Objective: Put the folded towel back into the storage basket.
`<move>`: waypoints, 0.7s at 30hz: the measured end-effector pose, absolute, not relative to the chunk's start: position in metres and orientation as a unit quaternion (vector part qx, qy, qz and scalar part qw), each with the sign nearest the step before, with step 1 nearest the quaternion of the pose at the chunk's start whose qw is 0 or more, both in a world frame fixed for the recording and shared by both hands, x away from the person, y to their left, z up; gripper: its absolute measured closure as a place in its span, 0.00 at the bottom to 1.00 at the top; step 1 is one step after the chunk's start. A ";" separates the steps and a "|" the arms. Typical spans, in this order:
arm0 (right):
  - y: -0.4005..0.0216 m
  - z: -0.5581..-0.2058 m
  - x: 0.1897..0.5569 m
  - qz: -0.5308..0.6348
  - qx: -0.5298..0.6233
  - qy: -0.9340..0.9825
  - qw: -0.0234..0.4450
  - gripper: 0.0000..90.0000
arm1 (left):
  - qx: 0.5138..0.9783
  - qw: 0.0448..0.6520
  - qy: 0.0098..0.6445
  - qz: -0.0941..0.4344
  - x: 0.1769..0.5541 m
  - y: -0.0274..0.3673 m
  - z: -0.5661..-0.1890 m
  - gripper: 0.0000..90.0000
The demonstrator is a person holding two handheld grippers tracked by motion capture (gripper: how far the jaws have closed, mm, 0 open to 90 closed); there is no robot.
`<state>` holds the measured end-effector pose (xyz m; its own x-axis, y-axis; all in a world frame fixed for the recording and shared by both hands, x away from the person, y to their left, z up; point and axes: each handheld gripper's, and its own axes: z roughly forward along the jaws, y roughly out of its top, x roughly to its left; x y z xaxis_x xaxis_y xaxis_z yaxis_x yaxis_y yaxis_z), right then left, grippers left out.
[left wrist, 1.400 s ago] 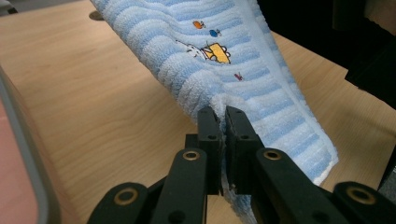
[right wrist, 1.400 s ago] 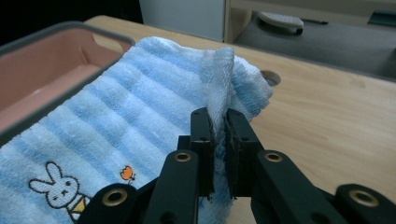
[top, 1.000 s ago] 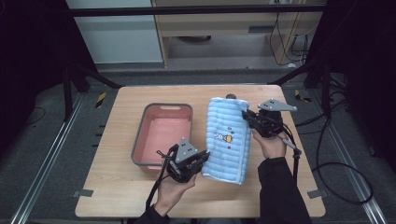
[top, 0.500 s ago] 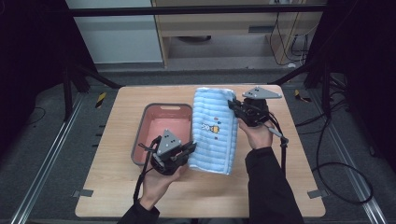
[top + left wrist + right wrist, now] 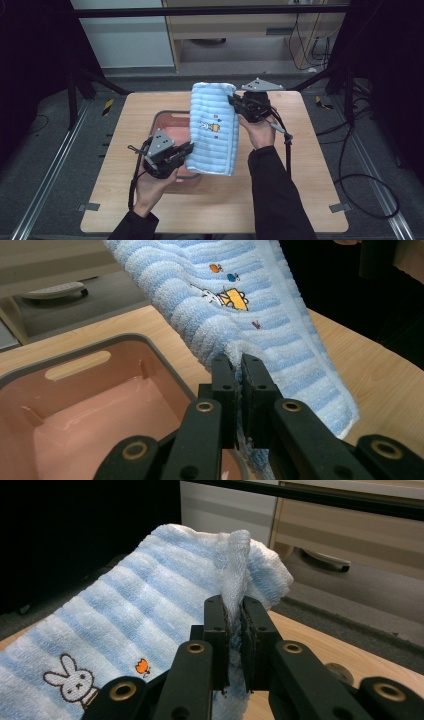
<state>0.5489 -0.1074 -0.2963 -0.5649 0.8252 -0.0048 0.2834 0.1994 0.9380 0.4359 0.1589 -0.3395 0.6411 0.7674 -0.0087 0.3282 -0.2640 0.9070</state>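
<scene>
A folded blue-and-white striped towel (image 5: 212, 127) with a small rabbit print hangs lifted over the table between both grippers. My left gripper (image 5: 186, 149) is shut on its near left edge, the cloth (image 5: 260, 315) pinched between the black jaws (image 5: 239, 390). At the far right my right gripper (image 5: 235, 102) is shut on the towel's upper edge, where a fold of terry (image 5: 235, 560) rises out of the jaws (image 5: 235, 630). A pink tub (image 5: 170, 127) with a grey rim sits under the towel's left side; its inside (image 5: 90, 410) holds nothing.
The wooden table (image 5: 320, 165) has bare room at right and front. Black frame bars and cables (image 5: 350, 175) run around it. A cabinet (image 5: 240, 35) stands beyond the far edge.
Both grippers have carried the towel up and to the left, from flat on the table beside the tub to partly over it. Both grips stayed shut.
</scene>
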 end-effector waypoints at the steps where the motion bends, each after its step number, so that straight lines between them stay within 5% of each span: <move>1: -0.104 -0.295 0.551 0.505 0.380 0.727 0.269 0.93 | 0.760 0.490 0.362 0.226 0.437 0.162 -0.339 0.95; 21: -0.036 -0.296 0.581 0.521 0.355 0.736 0.248 0.93 | 0.736 0.483 0.407 0.243 0.454 0.221 -0.340 0.95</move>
